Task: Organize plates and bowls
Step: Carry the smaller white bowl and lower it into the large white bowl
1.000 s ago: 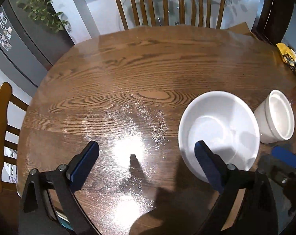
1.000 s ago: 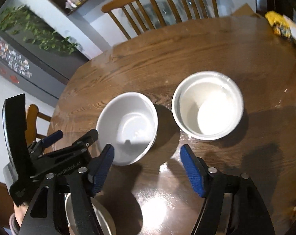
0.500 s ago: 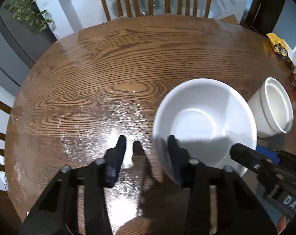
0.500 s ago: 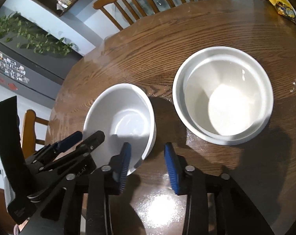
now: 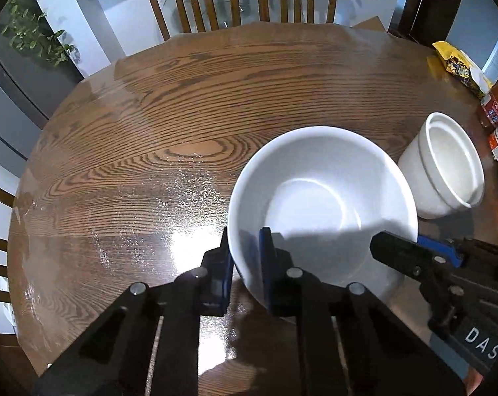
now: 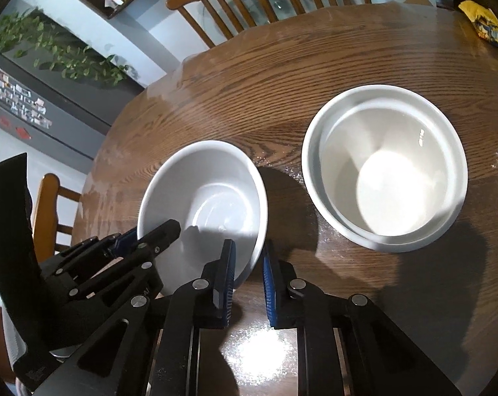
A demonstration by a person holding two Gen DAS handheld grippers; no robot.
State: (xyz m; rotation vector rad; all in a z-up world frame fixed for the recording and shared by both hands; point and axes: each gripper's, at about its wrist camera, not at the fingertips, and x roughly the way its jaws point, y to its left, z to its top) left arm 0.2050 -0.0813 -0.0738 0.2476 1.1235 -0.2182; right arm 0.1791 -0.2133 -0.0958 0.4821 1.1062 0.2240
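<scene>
Both the left gripper (image 5: 245, 264) and the right gripper (image 6: 248, 274) point steeply downward, jaws just closed narrow, each clamping a rim.

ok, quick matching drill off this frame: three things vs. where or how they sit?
1. left tool
2. stacked bowls
3. yellow bag

A. far right edge of the table
B. standing free, right of the single bowl
C. clamped on the single bowl's near rim

Pairs: 1-C, 2-B, 3-A. The left tool's jaws have just been closing, with the rim between them.
</scene>
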